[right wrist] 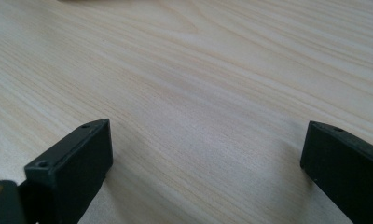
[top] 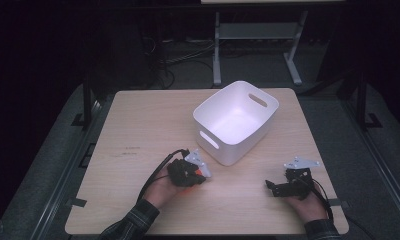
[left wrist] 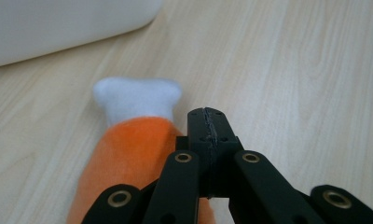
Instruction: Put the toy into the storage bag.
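An orange plush toy (left wrist: 128, 149) with a white end (left wrist: 138, 95) lies on the wooden table (top: 138, 130). In the high view a bit of the toy (top: 197, 180) shows orange under my left hand. My left gripper (left wrist: 207, 122) is shut, pads pressed together with nothing between the tips. The toy lies just beside it on the left and runs under its linkage; I cannot tell whether they touch. My left gripper (top: 200, 176) sits in front of the white bin. Over bare wood at the front right, my right gripper (top: 271, 187) (right wrist: 205, 154) stands open and holds nothing.
A white plastic bin (top: 238, 150) with handle slots stands at the table's middle right, turned at an angle; its wall (left wrist: 58, 23) is near the toy. Beyond the table's far edge are a grey metal frame (top: 217, 50) and cables on the floor.
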`<control>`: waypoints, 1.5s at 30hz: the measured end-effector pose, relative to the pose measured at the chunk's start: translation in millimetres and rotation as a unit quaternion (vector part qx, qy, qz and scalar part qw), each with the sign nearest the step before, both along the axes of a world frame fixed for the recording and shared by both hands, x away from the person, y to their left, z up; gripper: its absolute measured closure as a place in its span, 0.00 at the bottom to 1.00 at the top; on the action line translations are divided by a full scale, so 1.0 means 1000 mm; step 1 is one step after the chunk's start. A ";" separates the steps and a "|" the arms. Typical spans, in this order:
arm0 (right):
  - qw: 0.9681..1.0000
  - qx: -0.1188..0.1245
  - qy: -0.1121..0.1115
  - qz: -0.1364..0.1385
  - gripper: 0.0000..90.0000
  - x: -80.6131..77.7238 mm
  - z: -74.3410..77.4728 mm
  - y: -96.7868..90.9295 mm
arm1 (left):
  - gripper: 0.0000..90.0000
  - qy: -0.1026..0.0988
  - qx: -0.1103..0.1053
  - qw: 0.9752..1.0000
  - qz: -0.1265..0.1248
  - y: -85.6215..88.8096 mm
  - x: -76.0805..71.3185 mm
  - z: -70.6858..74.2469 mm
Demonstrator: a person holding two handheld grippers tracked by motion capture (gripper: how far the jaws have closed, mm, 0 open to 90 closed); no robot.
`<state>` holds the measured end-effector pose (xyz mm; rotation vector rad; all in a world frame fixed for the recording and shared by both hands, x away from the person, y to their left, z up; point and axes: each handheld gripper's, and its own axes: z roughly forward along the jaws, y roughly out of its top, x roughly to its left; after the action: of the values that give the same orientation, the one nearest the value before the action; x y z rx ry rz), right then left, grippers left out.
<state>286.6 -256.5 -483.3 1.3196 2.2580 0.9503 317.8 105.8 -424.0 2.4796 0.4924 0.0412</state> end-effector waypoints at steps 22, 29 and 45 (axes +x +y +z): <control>1.000 0.000 0.000 0.000 0.02 0.000 0.000 0.000 | 0.86 0.002 -0.045 0.997 0.063 0.030 0.002 0.030; 1.000 0.000 0.000 0.000 0.02 0.000 0.000 0.000 | 0.62 -0.005 -0.045 0.993 0.106 0.050 0.004 0.039; 1.000 0.000 0.000 0.000 0.02 0.000 0.000 0.000 | 0.15 0.020 -0.018 0.988 0.153 0.062 0.006 0.026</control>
<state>286.7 -256.4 -483.3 1.3198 2.2588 0.9498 324.0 167.6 -397.7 2.3524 0.8802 0.1057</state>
